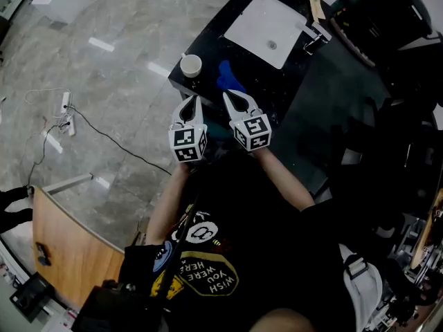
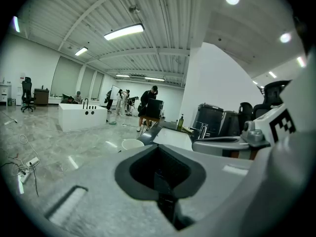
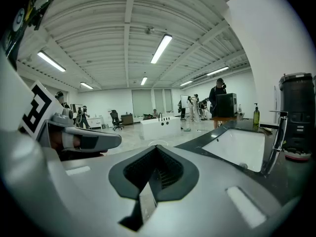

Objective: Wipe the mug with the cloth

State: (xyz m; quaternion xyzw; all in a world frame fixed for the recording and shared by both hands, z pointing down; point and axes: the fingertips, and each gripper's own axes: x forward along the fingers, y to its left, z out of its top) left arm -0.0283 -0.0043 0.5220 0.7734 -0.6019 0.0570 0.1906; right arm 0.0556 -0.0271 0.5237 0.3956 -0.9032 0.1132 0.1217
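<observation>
A white mug (image 1: 190,66) stands near the left corner of a black counter (image 1: 291,81). A blue cloth (image 1: 227,77) lies crumpled just right of it. Both grippers hover side by side at the counter's near edge, short of the two objects. My left gripper (image 1: 191,104) points toward the mug, its jaws shut and empty. My right gripper (image 1: 234,99) points at the cloth, also shut with nothing in it. In the left gripper view the mug's rim (image 2: 132,143) shows just beyond the shut jaws. The cloth is hidden in both gripper views.
A white sink (image 1: 268,21) with a faucet (image 1: 311,34) is set in the counter behind the cloth. A dark appliance (image 3: 297,117) stands at the right. Cables and a power strip (image 1: 66,106) lie on the grey floor to the left. People stand far off.
</observation>
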